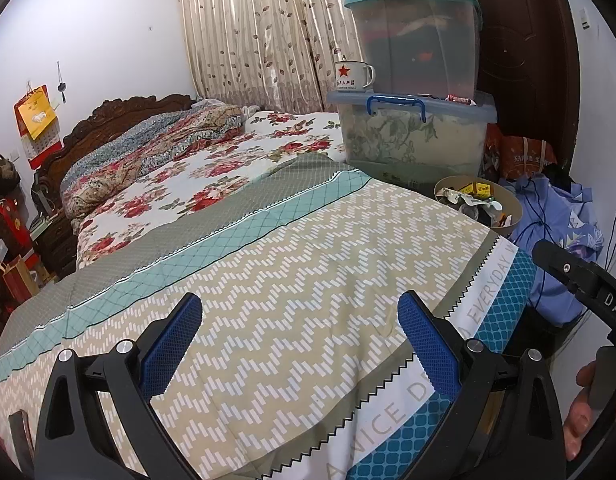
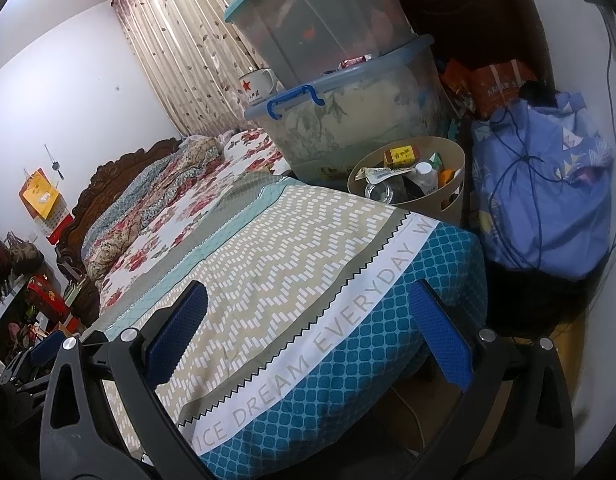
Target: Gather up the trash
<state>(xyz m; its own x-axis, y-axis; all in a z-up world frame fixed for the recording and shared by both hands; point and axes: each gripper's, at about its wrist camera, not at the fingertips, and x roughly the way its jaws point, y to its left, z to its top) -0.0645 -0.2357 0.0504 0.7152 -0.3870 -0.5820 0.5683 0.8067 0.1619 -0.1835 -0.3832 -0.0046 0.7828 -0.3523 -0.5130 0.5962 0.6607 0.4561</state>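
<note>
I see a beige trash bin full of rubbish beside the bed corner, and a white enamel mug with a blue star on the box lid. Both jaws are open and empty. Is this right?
One detail is wrong: the star on the enamel mug is red, not blue, as the left wrist view shows. The rest holds: the beige trash bin full of rubbish stands beside the bed corner, and the left gripper and right gripper have open, empty jaws.

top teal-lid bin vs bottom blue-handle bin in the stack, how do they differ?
The teal-lid bin stands on top, with a teal lid and dark, reddish contents. The blue-handle bin sits below it, with a paler blue lid and blue handle, holding pale floral fabric. The lower lid juts out past the upper bin and carries a mug. Both are see-through plastic with lids on.
</note>
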